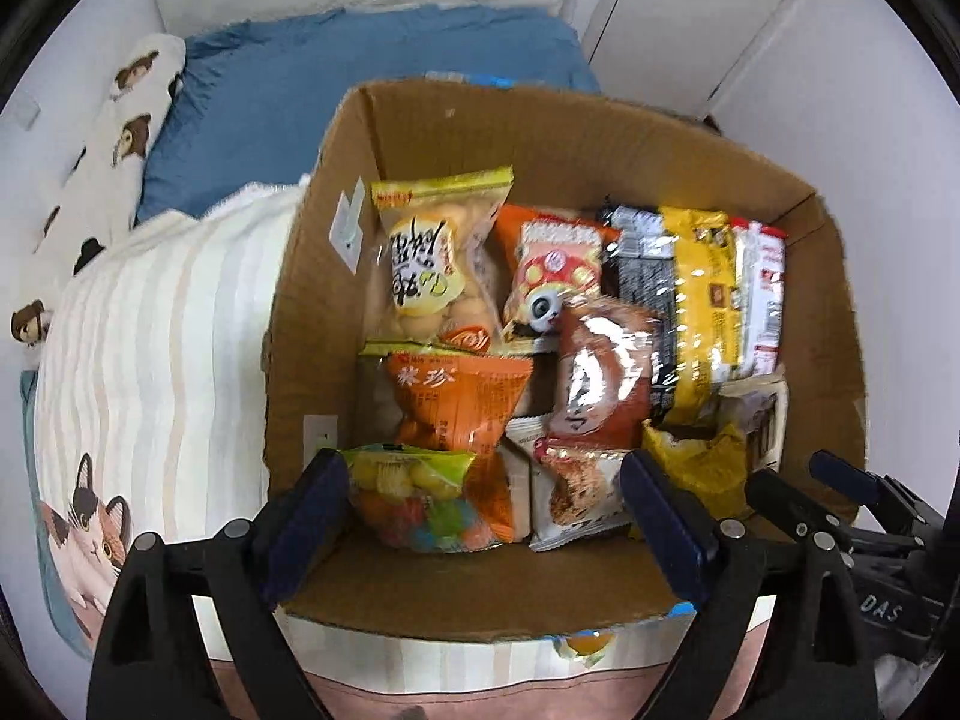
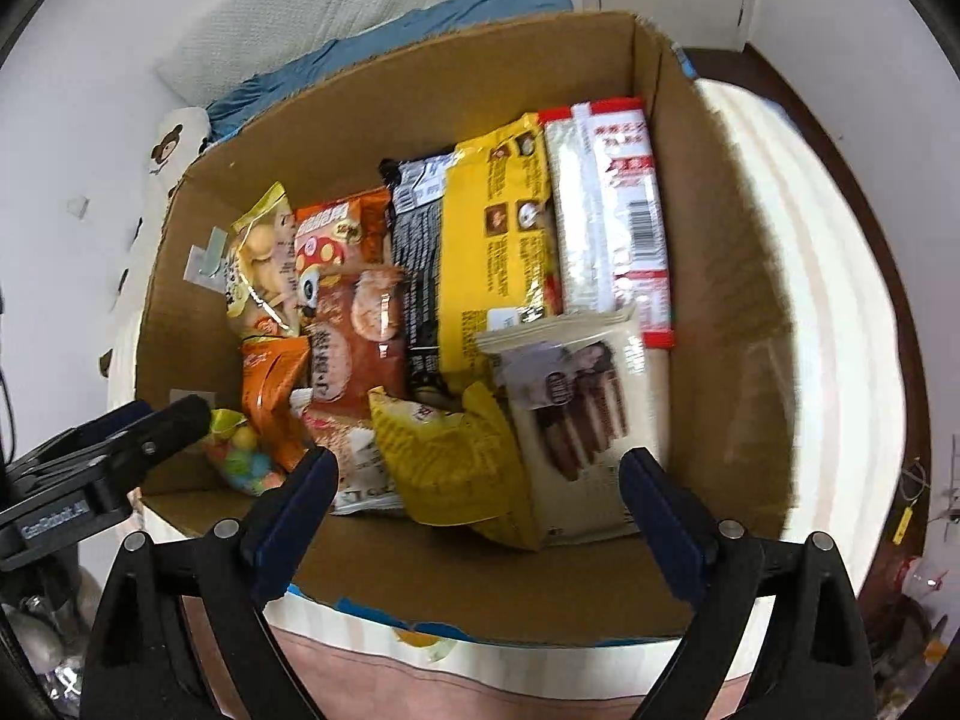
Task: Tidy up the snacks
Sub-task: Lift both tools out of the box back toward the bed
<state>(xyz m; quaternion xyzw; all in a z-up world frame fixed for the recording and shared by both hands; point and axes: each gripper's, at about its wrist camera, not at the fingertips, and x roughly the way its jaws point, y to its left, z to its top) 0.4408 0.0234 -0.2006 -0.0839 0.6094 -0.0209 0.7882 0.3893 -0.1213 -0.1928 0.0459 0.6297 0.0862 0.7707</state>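
Observation:
A cardboard box (image 1: pixel 600 138) on a bed holds several snack packs, also in the right wrist view (image 2: pixel 720 252). Inside are an orange bag (image 1: pixel 456 396), a clear bag of coloured balls (image 1: pixel 414 504), a brown cracker pack (image 1: pixel 600 372), a yellow pack (image 1: pixel 702 300) and a cream chocolate-stick pack (image 2: pixel 588 414). My left gripper (image 1: pixel 486 516) is open and empty above the box's near edge, over the coloured-ball bag. My right gripper (image 2: pixel 480 504) is open and empty above the near edge, over a crumpled yellow bag (image 2: pixel 444 456). Each gripper shows at the edge of the other's view.
The box sits on a striped blanket (image 1: pixel 156 360) with a cat print. A blue pillow (image 1: pixel 360 90) and a bear-print cushion (image 1: pixel 126 120) lie behind it. White wall and closet doors (image 1: pixel 690 12) stand at the back. A dark bed frame (image 2: pixel 840 192) curves at right.

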